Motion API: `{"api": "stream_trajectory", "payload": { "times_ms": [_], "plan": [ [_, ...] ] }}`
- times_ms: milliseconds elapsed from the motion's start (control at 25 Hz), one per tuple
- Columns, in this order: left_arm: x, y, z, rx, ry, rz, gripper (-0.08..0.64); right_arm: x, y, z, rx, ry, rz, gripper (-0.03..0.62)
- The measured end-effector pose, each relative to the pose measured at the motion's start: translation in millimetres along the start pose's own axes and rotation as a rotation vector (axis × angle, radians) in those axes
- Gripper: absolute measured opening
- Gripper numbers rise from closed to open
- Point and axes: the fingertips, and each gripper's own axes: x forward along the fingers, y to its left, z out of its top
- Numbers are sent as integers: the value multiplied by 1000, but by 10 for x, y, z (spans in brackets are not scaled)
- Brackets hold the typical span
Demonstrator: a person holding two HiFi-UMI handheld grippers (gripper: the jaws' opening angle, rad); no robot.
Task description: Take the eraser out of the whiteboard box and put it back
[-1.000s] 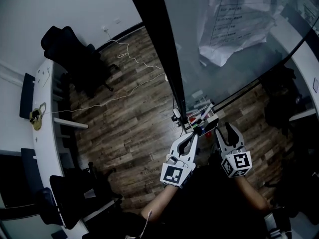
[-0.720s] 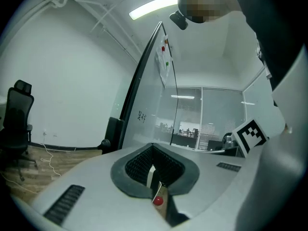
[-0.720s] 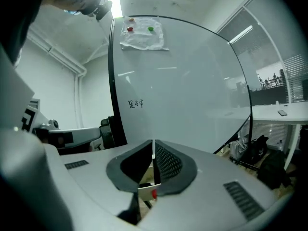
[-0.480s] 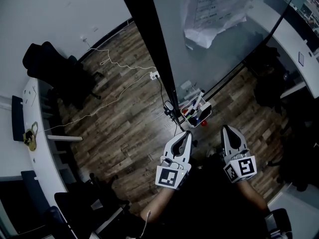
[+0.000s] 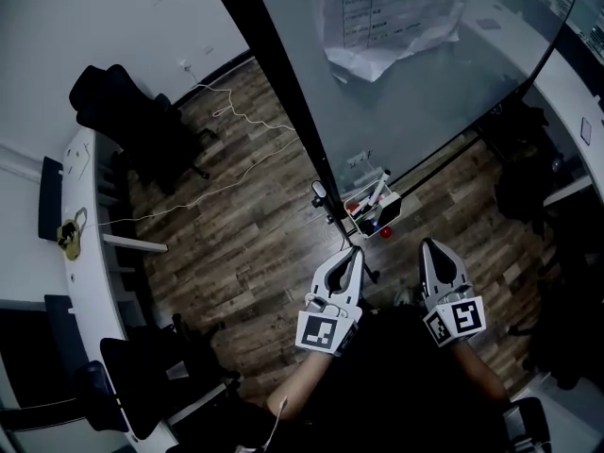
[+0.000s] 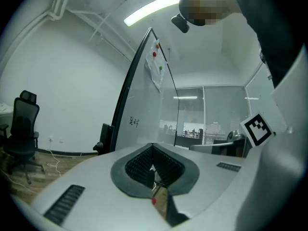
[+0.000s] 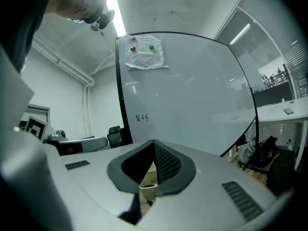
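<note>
Pinched shut on nothing, left gripper (image 5: 355, 254) and right gripper (image 5: 430, 247) alike. Could probably shove the whiteboard box (image 5: 392, 208) going in closed.

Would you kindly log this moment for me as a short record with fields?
left gripper: shut, empty, short of the box
right gripper: shut, empty, beside the left one
whiteboard box: at the foot of the whiteboard, holding markers
eraser: probably the dark block in the box, neither gripper touching it
floor: wood planks
</note>
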Motion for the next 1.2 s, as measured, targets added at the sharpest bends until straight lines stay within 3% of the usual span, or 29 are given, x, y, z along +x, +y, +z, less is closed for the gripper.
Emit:
{"api": "stream_trajectory", "payload": {
  "times_ms": [600,840,1200],
  "plan": [
    [40,-96,26,49,3,32,5,19,-19,49,-26,-4,71,15],
    [51,-123,93,48,-36,32,6,3,-11,34,-19,-2,85,15],
    [35,-151,3,33,-18,27,5,-16,-34,-1,-22,5,77,15]
  ]
}}
